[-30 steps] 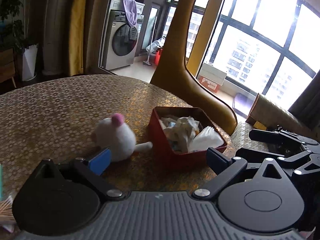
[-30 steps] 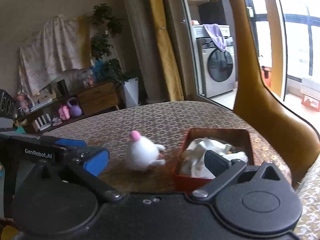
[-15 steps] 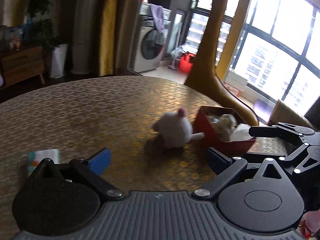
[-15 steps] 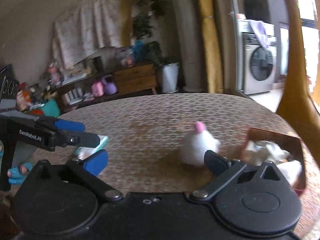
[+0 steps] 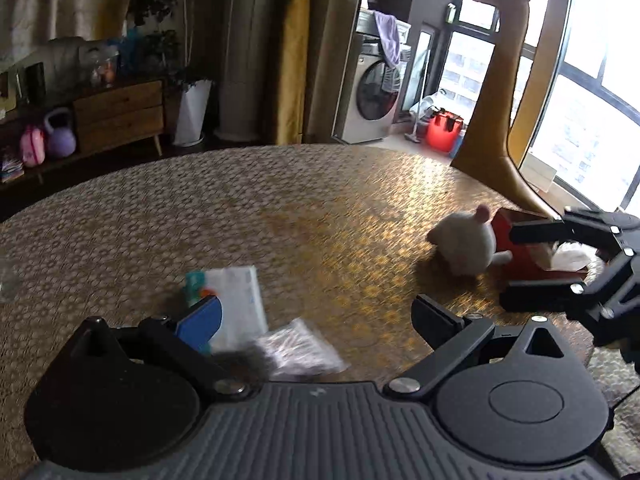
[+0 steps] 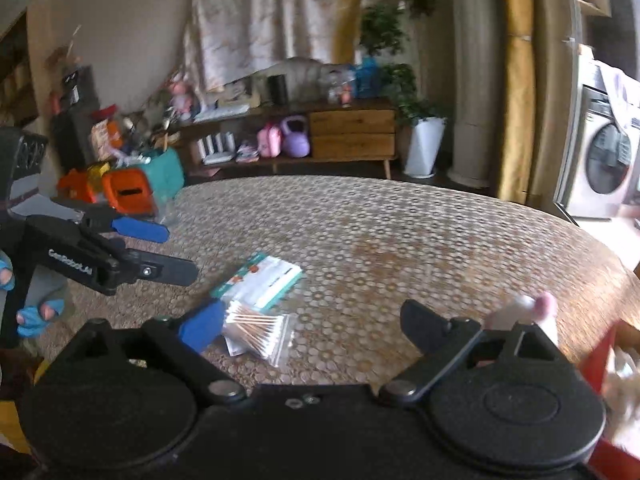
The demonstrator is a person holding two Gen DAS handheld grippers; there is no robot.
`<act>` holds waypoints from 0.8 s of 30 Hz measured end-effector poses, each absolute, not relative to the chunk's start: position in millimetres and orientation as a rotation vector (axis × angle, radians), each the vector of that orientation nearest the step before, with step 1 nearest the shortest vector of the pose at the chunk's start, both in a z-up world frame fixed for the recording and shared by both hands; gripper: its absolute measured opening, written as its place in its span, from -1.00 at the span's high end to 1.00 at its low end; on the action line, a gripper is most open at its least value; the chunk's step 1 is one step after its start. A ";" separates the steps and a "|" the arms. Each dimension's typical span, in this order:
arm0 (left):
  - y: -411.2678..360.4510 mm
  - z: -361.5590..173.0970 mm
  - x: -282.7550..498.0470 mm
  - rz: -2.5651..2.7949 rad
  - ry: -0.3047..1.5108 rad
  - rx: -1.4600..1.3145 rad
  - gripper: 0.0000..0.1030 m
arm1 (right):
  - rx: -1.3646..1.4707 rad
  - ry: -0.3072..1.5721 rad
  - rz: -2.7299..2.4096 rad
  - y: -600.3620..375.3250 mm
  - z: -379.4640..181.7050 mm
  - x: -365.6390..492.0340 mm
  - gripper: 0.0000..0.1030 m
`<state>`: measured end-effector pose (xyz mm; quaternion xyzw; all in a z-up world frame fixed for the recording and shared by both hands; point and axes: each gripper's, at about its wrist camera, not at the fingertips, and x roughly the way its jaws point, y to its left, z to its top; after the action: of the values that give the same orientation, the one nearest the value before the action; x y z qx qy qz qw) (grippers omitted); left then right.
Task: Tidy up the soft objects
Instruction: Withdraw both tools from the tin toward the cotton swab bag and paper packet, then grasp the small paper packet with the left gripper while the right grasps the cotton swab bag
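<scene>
Both the left gripper (image 5: 316, 316) and right gripper (image 6: 310, 320) gape wide and empty, apparently between pickups; next likely target: the white plush toy (image 5: 466, 246) beside the red box (image 5: 520, 258), frame right.

Left gripper (image 5: 316, 318): jaws spread wide, nothing between them.
Right gripper (image 6: 310, 326): jaws spread wide, likewise holding nothing.

The table (image 5: 280, 208) wears a woven-looking cloth with a golden sheen, finely patterned and slightly glossy where window light strikes it. The white plush toy (image 5: 466, 246) looks fuzzy and matt beside the smooth red box (image 5: 520, 256), while the cotton swab bag (image 6: 260, 334) is clear, shiny plastic. The tissue pack (image 6: 260, 280) has a glossy printed wrapper.
</scene>
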<state>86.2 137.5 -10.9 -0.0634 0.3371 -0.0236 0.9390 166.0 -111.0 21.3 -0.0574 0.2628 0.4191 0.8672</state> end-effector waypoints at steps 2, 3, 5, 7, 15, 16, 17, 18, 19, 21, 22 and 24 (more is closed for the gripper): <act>143.9 -19.5 82.8 -0.038 0.698 -0.128 -0.98 | -0.153 0.563 0.896 -95.9 17.4 170.2 -0.80; 146.7 -25.6 81.3 -0.034 0.702 -0.129 -0.98 | -0.165 0.569 0.903 -90.6 14.6 171.7 -0.80; 150.4 -38.0 79.6 -0.029 0.712 -0.140 -0.98 | -0.197 0.582 0.917 -77.5 8.5 176.0 -0.80; 153.6 -52.1 78.1 -0.029 0.726 -0.155 -0.98 | -0.221 0.599 0.929 -69.0 2.0 180.6 -0.80; 149.4 -97.5 78.3 0.002 0.743 -0.118 -0.98 | -0.295 0.672 0.981 -32.1 -21.8 195.7 -0.80; 147.8 -102.3 78.6 0.006 0.739 -0.108 -0.98 | -0.296 0.682 0.984 -28.4 -24.5 198.0 -0.80; 147.3 -106.8 79.1 0.008 0.737 -0.100 -0.98 | -0.291 0.699 0.990 -24.0 -27.8 199.8 -0.80; 145.7 -111.9 80.0 0.016 0.739 -0.090 -0.98 | -0.286 0.710 0.991 -19.8 -30.5 201.3 -0.80; 144.5 -115.3 81.5 0.020 0.743 -0.085 -0.97 | -0.279 0.720 0.991 -15.8 -33.3 203.0 -0.80; 143.2 -122.5 84.4 0.030 0.746 -0.080 -0.97 | -0.262 0.746 0.995 -7.8 -38.0 205.5 -0.80; 143.1 -125.1 85.5 0.033 0.745 -0.083 -0.97 | -0.258 0.753 0.998 -3.8 -40.1 206.7 -0.80; 142.5 -129.3 87.7 0.038 0.740 -0.085 -0.97 | -0.268 0.762 1.002 6.4 -44.8 206.2 -0.82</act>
<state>87.7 142.5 -129.3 -0.0417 0.3613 0.0188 0.9313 206.2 6.4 -44.8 -0.1249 0.3551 0.4671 0.8001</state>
